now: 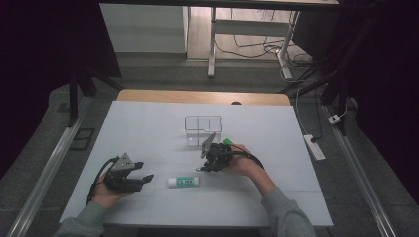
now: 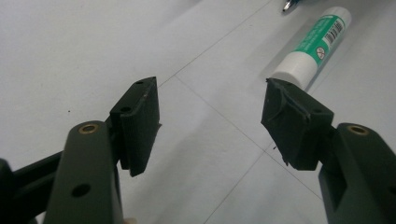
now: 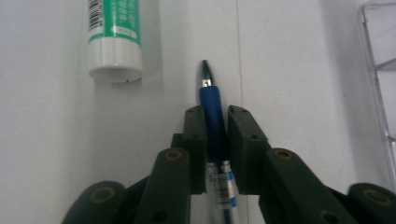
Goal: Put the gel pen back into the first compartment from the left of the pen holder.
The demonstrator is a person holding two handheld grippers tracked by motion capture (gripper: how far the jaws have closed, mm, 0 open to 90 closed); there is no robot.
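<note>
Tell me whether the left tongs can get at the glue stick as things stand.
Probably yes. The left tongs are open, the glue stick lies just ahead of them on the table, and nothing sits between; the right tongs hold a pen nearby.

A white table [image 1: 148, 123] bears a glue stick [image 1: 183, 181] and a clear divided box [image 1: 203, 130].

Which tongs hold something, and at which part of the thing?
The right tongs hold a blue pen by its grip section. The left tongs are open and hold nothing.
</note>
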